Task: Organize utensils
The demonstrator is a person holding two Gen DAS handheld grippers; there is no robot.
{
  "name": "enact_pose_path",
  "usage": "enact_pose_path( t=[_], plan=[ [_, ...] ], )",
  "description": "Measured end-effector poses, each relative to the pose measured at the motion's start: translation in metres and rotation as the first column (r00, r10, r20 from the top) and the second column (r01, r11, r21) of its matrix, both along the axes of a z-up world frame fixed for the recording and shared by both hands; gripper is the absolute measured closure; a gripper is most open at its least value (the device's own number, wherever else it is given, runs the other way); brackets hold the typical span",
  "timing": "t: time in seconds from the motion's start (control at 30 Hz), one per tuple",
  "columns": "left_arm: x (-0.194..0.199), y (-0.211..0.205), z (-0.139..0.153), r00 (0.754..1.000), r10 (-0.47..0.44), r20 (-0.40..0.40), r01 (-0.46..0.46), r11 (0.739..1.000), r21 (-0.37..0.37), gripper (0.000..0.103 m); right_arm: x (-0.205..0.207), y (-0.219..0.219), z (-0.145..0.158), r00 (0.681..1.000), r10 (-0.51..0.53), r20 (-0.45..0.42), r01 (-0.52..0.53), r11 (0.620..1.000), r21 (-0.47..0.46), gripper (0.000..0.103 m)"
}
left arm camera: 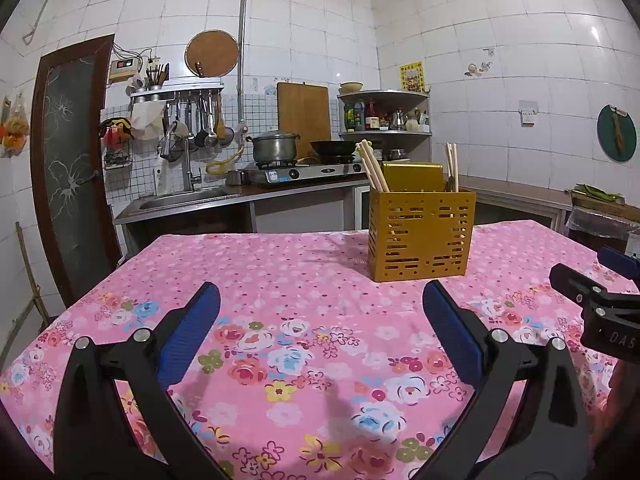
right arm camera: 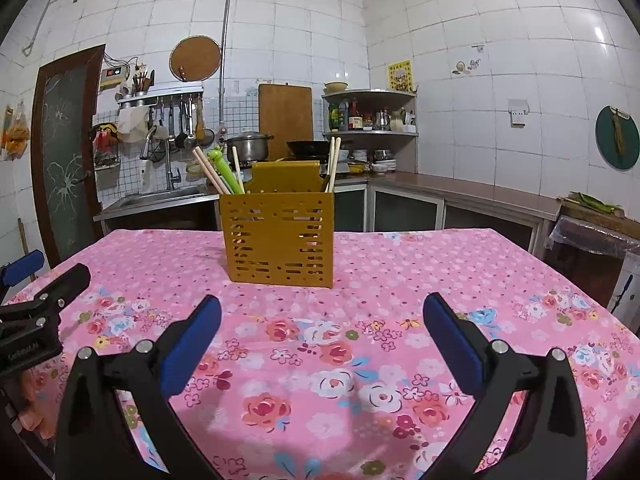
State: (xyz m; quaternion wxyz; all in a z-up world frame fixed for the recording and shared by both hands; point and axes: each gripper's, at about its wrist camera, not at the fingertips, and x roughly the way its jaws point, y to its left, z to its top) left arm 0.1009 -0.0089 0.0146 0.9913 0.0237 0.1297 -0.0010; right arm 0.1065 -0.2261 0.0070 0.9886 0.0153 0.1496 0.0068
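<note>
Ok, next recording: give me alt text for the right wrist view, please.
A yellow slotted utensil holder stands on a pink floral tablecloth, holding wooden chopsticks and a green utensil. The right tongs hang open and empty short of it; the left tongs show at the left edge. A tiled kitchen lies behind.

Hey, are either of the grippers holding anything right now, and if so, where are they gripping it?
Nothing is held. The left gripper and right gripper are both open, with only the floral tablecloth between their fingers.
</note>
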Motion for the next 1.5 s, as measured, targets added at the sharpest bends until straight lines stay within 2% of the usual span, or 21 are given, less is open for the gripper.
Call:
enact_pose_path(
  t=[0.63, 1.5],
  plan=[
    [-0.0009, -0.0008, -0.0017, 0.999, -0.032, -0.013, 0.032, 0.999, 0.001, 0.005, -0.0016, 0.0036, 0.0009, 1.000, 0.010, 0.001, -0.010, 1.000, -0.021, 0.004],
    [-0.0032, 0.0002, 0.0001, 1.000, -0.024, -0.002, 0.024, 1.000, -0.002, 0.005, -0.0015, 0.0037, 0.0007, 1.000, 0.010, 0.002, -0.010, 1.000, -0.022, 0.004]
  ],
)
